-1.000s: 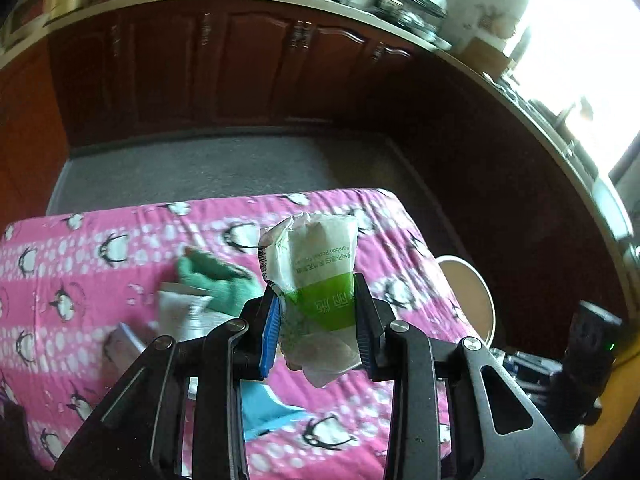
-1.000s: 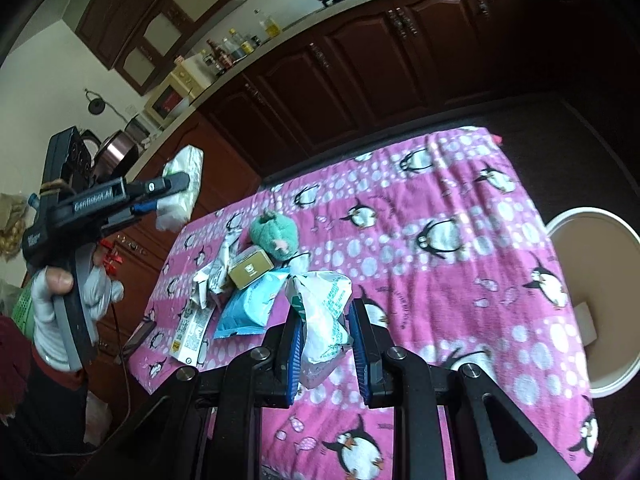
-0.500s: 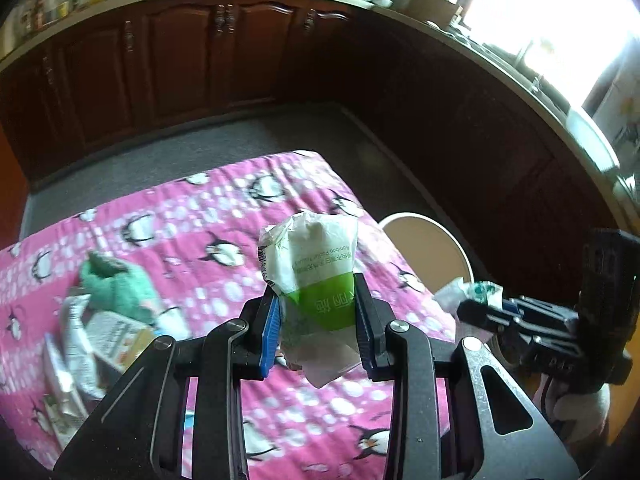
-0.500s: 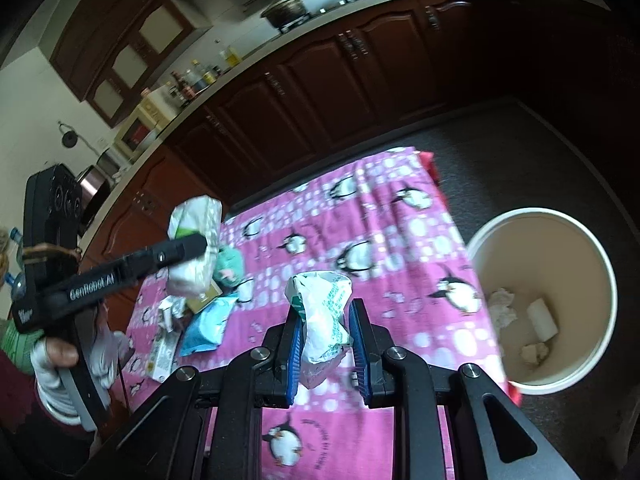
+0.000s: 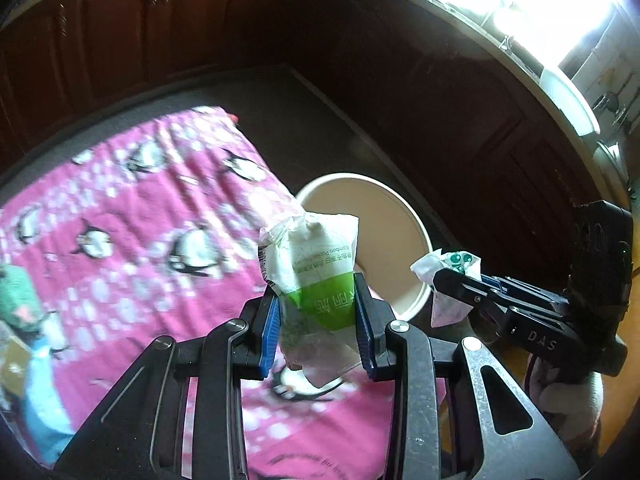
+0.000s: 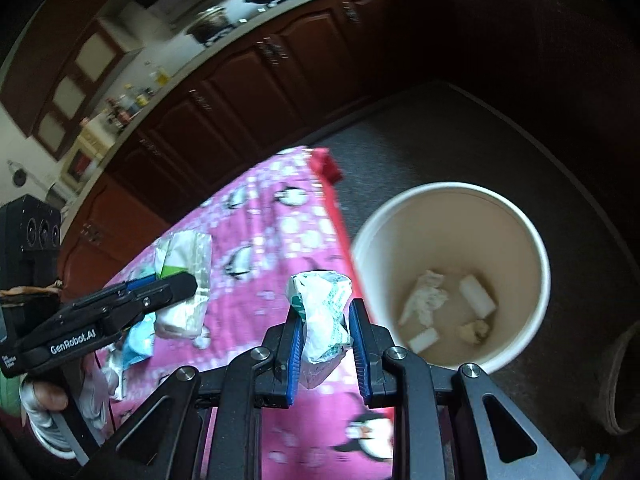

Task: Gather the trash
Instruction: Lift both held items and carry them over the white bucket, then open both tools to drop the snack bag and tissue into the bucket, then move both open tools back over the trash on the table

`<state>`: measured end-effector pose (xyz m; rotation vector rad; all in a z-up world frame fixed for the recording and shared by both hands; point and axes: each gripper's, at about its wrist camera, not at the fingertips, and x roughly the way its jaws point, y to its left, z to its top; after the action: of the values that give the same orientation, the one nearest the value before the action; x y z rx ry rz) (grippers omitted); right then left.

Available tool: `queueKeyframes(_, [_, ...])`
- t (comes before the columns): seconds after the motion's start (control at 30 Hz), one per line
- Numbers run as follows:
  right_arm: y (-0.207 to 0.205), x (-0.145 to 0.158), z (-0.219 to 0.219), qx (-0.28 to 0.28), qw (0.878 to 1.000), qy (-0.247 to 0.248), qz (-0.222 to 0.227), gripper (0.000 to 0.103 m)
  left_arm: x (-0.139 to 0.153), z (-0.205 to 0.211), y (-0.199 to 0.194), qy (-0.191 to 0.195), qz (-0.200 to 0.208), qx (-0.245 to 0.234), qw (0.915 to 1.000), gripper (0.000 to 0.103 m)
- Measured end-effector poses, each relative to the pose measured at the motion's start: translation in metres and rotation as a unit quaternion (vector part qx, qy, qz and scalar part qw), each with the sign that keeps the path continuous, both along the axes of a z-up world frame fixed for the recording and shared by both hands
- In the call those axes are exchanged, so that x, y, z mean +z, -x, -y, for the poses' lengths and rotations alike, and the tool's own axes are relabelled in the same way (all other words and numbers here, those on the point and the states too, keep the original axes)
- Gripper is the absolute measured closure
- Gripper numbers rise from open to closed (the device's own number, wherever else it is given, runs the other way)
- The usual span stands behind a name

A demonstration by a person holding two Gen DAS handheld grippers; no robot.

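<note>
My left gripper (image 5: 316, 316) is shut on a white and green tissue pack (image 5: 314, 264), held above the table's right edge. It also shows in the right wrist view (image 6: 182, 280). My right gripper (image 6: 325, 328) is shut on a crumpled white and teal wrapper (image 6: 322, 312), beside the bin; the wrapper also shows in the left wrist view (image 5: 448, 268). A cream round trash bin (image 6: 516, 216) stands on the floor right of the table, with several white scraps (image 6: 428, 300) at its bottom. The bin's rim shows in the left wrist view (image 5: 416, 224).
The table wears a pink penguin cloth (image 5: 132, 216). A green lump (image 5: 16, 292), a blue packet (image 5: 40, 396) and other wrappers (image 6: 136, 336) lie at its left. Dark wood cabinets (image 6: 248, 92) line the back wall. Dark grey floor (image 6: 432, 140) surrounds the bin.
Both grippers have swung right with their loads. The bin now sits larger and closer in both views, and the pile of trash on the table has slid to the left.
</note>
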<state>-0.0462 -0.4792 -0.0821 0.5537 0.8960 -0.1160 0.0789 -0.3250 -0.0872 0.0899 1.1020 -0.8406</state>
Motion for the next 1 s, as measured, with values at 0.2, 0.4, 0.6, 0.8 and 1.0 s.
queueKeyframes(0.2, [0.006, -0.022, 0.031, -0.035, 0.999, -0.005, -0.023, 0.082, -0.019, 0.038, -0.002, 0.005, -0.03, -0.013, 0.9994, 0.073])
queueKeyframes(0.4, [-0.003, -0.046, 0.043, -0.049, 0.997, 0.009, -0.065, 0.057, -0.038, 0.064, -0.004, 0.012, -0.054, -0.013, 0.9984, 0.065])
queueKeyframes(0.6, [0.0, -0.057, 0.049, -0.065, 0.995, -0.002, -0.075, 0.055, -0.052, 0.073, -0.007, 0.013, -0.074, -0.013, 0.9971, 0.044])
queueKeyframes(0.8, [0.008, -0.056, 0.052, -0.079, 0.994, -0.008, -0.074, 0.055, -0.051, 0.067, -0.006, 0.013, -0.07, -0.009, 0.9974, 0.043])
queueKeyframes(1.0, [0.007, -0.05, 0.045, -0.073, 0.995, -0.007, -0.066, 0.055, -0.045, 0.044, -0.009, 0.01, -0.055, 0.007, 0.9984, 0.043])
